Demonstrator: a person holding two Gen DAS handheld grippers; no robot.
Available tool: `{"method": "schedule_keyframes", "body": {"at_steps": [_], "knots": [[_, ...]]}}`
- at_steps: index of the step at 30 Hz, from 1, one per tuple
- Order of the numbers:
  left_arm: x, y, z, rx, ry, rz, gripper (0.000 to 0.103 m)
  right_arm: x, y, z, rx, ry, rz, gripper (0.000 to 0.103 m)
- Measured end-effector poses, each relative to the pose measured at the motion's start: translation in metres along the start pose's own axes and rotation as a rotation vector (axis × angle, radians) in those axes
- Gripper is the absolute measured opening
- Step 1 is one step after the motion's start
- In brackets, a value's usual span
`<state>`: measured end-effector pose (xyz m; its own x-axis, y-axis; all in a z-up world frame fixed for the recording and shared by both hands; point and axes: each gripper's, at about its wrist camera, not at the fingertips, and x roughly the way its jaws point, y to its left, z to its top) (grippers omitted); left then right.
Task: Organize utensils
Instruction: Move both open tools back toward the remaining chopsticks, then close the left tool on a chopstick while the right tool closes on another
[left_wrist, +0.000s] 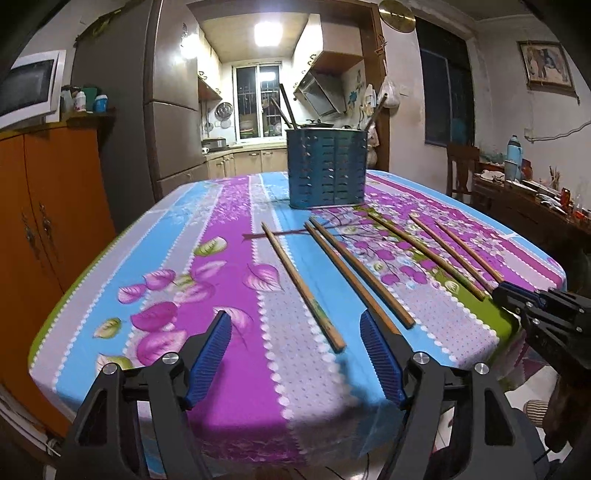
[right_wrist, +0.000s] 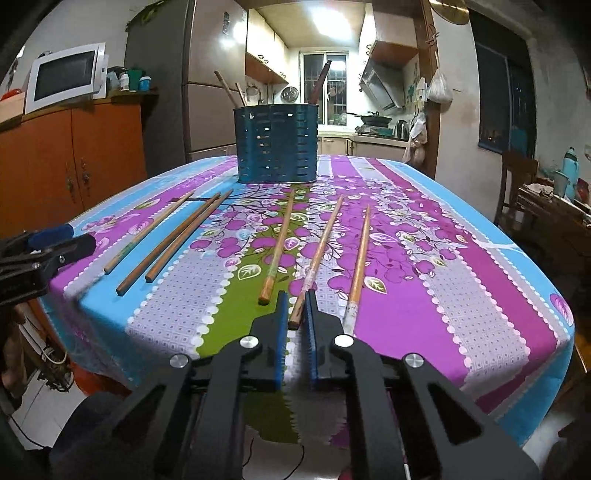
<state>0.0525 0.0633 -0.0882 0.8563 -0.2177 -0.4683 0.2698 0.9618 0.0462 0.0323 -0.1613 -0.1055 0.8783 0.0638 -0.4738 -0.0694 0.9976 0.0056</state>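
Several wooden chopsticks lie on the flowered tablecloth (left_wrist: 229, 258). A blue slotted utensil holder (left_wrist: 327, 168) stands at the far middle with a few sticks in it; it also shows in the right wrist view (right_wrist: 277, 142). My left gripper (left_wrist: 295, 328) is open above the near edge, with one chopstick (left_wrist: 301, 286) lying between its fingers. My right gripper (right_wrist: 296, 299) has its jaws nearly closed around the near end of a chopstick (right_wrist: 317, 254), which still lies on the cloth. The right gripper also shows in the left wrist view (left_wrist: 517, 295). The left gripper shows in the right wrist view (right_wrist: 55, 240).
An orange cabinet (left_wrist: 44, 221) with a microwave (right_wrist: 66, 79) stands left of the table. A fridge (left_wrist: 173, 110) is behind it. A chair (right_wrist: 517, 184) and a cluttered side table (left_wrist: 535, 199) stand to the right. The kitchen is beyond.
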Motion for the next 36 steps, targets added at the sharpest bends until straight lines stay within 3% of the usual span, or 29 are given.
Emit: {"method": "schedule_keyframes", "body": {"at_steps": [11,17,18,36], "knots": [[0.012,-0.018,-0.011,0.005,0.012,0.013,0.041,-0.001,-0.001,-0.002,-0.007,0.000,0.012,0.008],[0.021,-0.025,-0.014,0.025,0.007,0.046,0.019,0.000,-0.002,-0.002,-0.004,0.000,0.018,0.008],[0.021,-0.026,-0.014,0.031,0.005,0.055,0.011,0.000,-0.002,-0.002,-0.003,-0.001,0.018,0.008],[0.019,-0.017,-0.021,0.027,-0.039,0.098,0.010,-0.002,0.001,-0.005,-0.014,-0.020,0.000,0.008]]}}
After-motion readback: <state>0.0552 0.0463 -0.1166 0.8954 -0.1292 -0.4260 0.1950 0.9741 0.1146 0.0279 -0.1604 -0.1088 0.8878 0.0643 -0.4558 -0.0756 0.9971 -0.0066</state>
